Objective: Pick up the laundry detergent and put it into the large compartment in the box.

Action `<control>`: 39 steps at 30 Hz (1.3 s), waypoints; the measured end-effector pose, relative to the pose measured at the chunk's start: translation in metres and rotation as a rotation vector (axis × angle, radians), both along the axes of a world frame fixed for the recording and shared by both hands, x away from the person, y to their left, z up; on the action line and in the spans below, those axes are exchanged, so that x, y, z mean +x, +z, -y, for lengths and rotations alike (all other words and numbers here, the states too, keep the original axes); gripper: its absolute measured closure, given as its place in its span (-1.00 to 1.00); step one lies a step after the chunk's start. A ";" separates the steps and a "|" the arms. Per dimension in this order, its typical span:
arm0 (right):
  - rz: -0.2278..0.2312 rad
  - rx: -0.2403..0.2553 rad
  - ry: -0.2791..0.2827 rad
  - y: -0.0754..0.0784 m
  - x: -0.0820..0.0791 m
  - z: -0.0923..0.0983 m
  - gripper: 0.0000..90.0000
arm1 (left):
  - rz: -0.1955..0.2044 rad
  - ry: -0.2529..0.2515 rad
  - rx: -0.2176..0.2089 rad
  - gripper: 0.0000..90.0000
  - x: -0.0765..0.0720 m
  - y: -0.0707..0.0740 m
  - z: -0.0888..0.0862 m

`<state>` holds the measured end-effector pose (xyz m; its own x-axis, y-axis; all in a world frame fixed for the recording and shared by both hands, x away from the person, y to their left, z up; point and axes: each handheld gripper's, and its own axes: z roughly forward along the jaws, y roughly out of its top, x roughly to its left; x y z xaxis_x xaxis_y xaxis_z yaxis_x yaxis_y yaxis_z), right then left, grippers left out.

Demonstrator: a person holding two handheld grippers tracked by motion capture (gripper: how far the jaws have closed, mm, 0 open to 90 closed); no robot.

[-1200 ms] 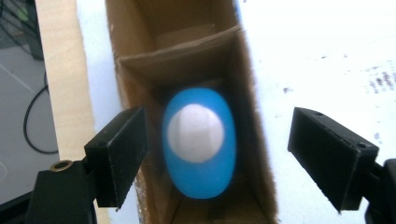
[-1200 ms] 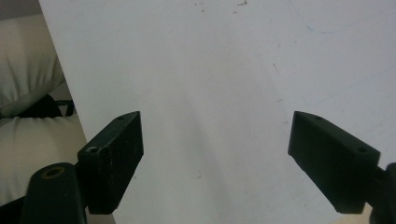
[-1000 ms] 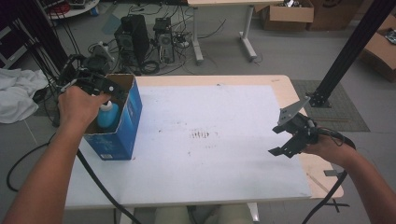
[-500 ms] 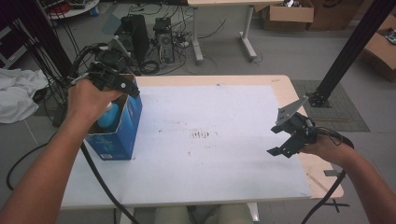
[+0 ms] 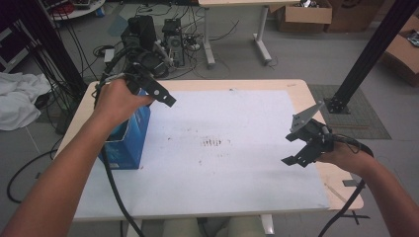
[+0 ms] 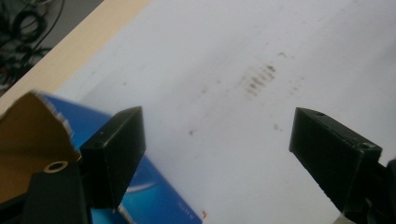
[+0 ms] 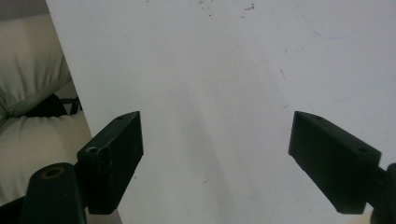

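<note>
Since a second ago my left gripper (image 5: 165, 96) has risen out of the blue box (image 5: 132, 143) and swung toward the table's middle, while my right gripper (image 5: 295, 148) has barely shifted near the right edge

From the high view, the box stands open-topped at the left side of the white table sheet (image 5: 232, 187), partly hidden by my left hand (image 5: 117, 98). My left gripper hangs above and just beside the box's far corner, jaws apart and holding nothing. My right gripper hovers well apart from the box, over the sheet's right margin, jaws also spread

Along the left gripper view, my jaws stand wide with bare sheet and a patch of brown smudges (image 6: 259, 79) between them; the box's blue wall (image 6: 154, 196) and torn brown inner flap (image 6: 28, 135) sit below my left jaw

Along the right gripper view, my jaws are wide open over plain white sheet (image 7: 224, 70), with a pale cushion (image 7: 32, 93) beyond the table edge

I judge the reach into the box finished with nothing brought out; whatever lies inside is hidden now, so any picking remains to do
</note>
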<state>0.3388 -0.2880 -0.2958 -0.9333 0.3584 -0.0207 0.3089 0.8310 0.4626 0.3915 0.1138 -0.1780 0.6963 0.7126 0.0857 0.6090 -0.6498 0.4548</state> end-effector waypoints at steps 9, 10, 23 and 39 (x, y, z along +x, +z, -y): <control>-0.004 -0.005 0.008 0.003 -0.001 -0.002 -0.61 | -0.011 -0.172 0.053 -0.58 0.004 -0.008 0.044; -0.004 -0.005 0.010 0.003 -0.001 -0.002 -0.61 | -0.013 -0.182 0.057 -0.58 0.004 -0.009 0.047; -0.003 0.006 0.006 0.003 0.005 -0.005 -0.61 | -0.049 -0.338 0.083 -0.57 0.003 -0.038 0.082; -0.020 -0.004 0.013 -0.003 0.004 -0.010 -0.61 | -0.086 -0.401 0.137 -0.55 -0.001 -0.060 0.092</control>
<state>0.3430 -0.2784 -0.2990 -0.9380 0.3465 -0.0032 0.3076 0.8369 0.4528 0.3905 0.0222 -0.2378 0.9246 0.3700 0.0904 0.3277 -0.8937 0.3066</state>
